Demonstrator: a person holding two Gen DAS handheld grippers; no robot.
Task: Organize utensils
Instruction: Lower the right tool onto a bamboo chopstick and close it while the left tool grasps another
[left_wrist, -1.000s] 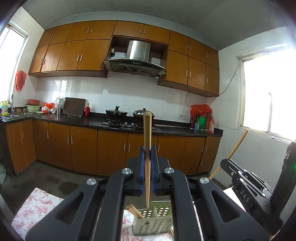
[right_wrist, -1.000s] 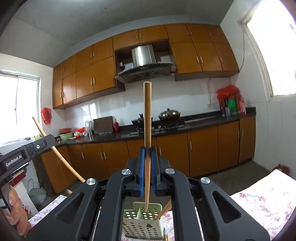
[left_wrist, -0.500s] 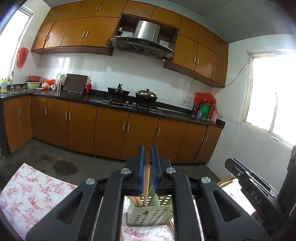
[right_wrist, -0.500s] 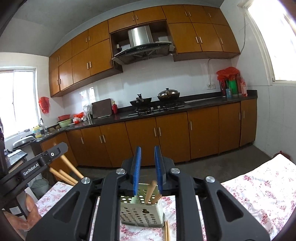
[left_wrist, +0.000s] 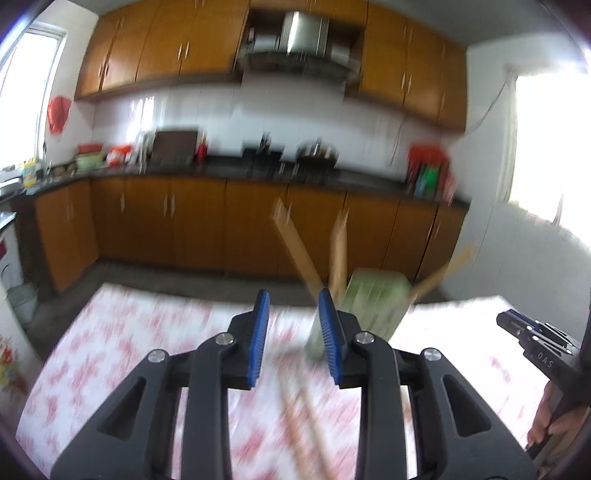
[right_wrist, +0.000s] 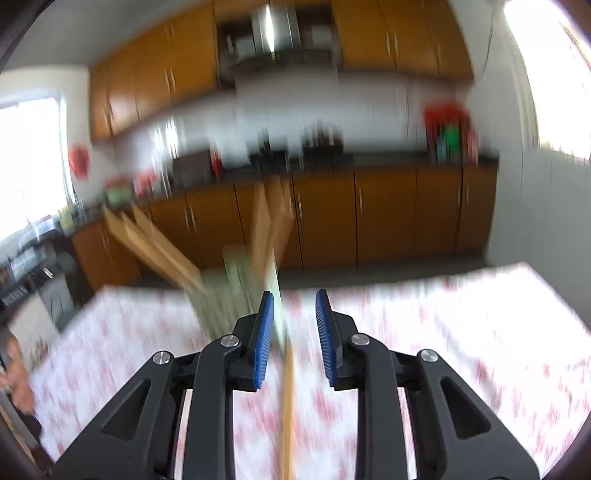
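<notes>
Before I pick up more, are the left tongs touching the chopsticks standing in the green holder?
Apart. The left wrist view shows the left tongs opening on nothing, with the chopsticks standing beyond them in the green holder.

Orange-brown wall cabinets (left_wrist: 159, 48) line the 12 o'clock side above white tiles, a steel range hood (left_wrist: 303, 40) between them. Base cabinets (left_wrist: 192, 221) carry a dark countertop (left_wrist: 229, 170). Bright windows (left_wrist: 546, 147) glare at 3 and 9 o'clock; grey floor (left_wrist: 166, 273) below.
</notes>
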